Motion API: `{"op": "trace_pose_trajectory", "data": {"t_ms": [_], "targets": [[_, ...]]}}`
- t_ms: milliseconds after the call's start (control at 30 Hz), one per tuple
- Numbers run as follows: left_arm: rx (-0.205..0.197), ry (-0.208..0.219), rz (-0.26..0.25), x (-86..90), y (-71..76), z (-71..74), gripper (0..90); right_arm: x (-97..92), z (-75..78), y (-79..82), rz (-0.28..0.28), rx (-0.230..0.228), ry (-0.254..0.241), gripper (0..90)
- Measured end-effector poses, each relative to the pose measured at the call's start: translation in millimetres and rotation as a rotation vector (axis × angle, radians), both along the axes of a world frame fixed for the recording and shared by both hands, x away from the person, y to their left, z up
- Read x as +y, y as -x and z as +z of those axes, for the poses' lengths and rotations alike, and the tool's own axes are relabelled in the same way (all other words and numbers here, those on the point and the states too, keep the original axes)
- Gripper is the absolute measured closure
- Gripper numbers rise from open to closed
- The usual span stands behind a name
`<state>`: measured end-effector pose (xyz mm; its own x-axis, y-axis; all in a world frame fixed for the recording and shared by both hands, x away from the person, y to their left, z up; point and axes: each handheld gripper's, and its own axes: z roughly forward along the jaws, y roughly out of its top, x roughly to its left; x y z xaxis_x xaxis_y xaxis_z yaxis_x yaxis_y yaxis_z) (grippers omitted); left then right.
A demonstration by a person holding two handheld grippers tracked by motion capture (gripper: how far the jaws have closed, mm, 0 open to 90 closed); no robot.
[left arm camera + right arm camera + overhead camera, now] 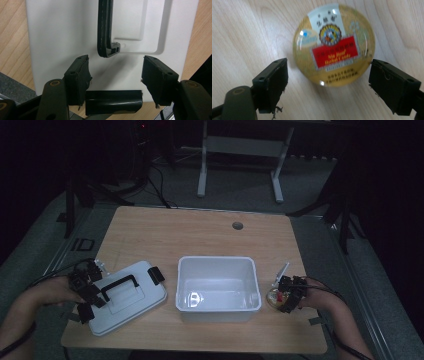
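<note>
We locate the tin (334, 45), a round, flat candy container with a red label, on the table (200, 227) just beside the bin (218, 287), at 3 o'clock from it. In the high view the right gripper (289, 295) sits directly over the tin (276, 296). In the right gripper view the right gripper (327, 87) has its jaws spread wide and empty, one on each side of the tin's near edge, neither pad touching it. The tin lies at 12 o'clock from the jaws, centred on the gap. Being round, it has no long axis, so we judge that no wrist turn is needed: a short advance toward 12 o'clock should bring its widest part between the pads before closing.

The left gripper (84, 292) rests at the 9 o'clock end of the lid (127, 295), which lies flat on the table at 9 o'clock from the bin. In the left gripper view its jaws stand apart over the lid (62, 37), holding nothing, with a latch (113, 102) between them and the handle (106, 27) at 12 o'clock.

The right hand is the nearer to the tin; the bin stands open and empty between the two hands.
</note>
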<state>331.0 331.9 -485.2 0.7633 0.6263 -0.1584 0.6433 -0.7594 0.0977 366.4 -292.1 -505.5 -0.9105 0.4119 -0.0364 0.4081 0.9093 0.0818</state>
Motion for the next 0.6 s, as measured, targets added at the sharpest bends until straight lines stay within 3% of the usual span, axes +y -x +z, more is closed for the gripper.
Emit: {"op": "trace_pose_trajectory", "data": {"t_ms": [600], "targets": [[-0.007, -0.004, -0.02, -0.9, 0.7, 1.4, 38.6, 26.7, -7.0, -17.0, 0.051, 0.022, 0.03, 19.1]]}}
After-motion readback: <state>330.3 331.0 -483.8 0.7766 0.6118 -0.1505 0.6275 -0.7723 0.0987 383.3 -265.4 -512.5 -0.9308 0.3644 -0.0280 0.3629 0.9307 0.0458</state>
